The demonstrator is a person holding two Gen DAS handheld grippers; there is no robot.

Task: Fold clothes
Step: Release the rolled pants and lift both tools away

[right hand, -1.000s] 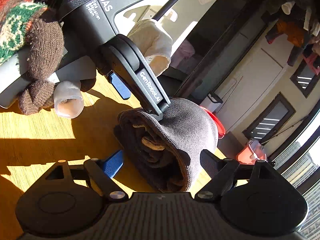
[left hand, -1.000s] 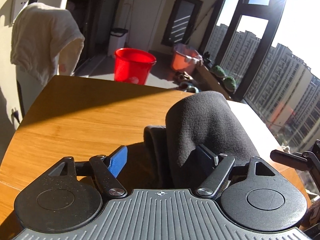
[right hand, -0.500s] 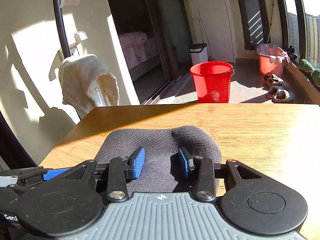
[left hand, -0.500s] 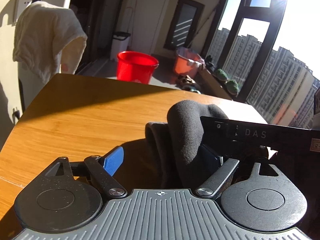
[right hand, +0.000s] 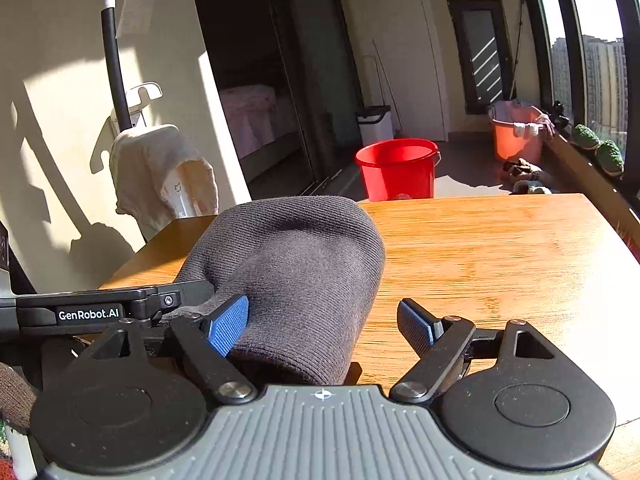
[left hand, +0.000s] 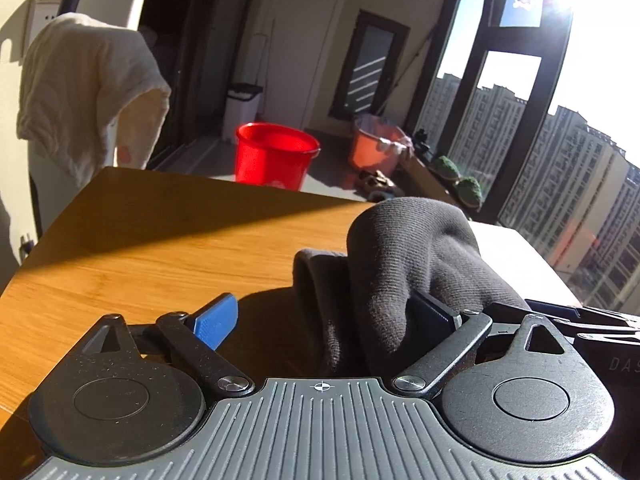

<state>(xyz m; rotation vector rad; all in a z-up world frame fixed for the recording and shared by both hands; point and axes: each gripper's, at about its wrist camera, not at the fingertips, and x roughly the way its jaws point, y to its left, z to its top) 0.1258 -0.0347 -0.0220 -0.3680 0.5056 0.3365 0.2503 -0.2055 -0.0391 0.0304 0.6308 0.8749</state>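
A dark grey knitted garment [left hand: 408, 248] lies bunched and folded over on the wooden table [left hand: 160, 248]. My left gripper [left hand: 324, 316] is open; the cloth drapes over its right finger, and its blue left pad [left hand: 214, 320] is bare above the table. In the right wrist view the garment [right hand: 304, 272] forms a rounded hump between the spread fingers of my right gripper [right hand: 322, 326], which is open. It touches the blue left pad [right hand: 228, 328], while the right pad [right hand: 416, 328] stands apart from it. The left gripper's arm [right hand: 88, 314] reaches in from the left against the cloth.
Beyond the table's far edge stand a red bucket [right hand: 398, 168], an orange basin [right hand: 516, 132] and a white bin [left hand: 242, 108]. A cream towel [left hand: 88, 92] hangs on a stand at the left. Bare sunlit tabletop [right hand: 500, 248] stretches right of the garment.
My right gripper swung from facing the left gripper to beside it, pinched the garment's top half a second ago, and has now spread open. The left gripper stayed open.
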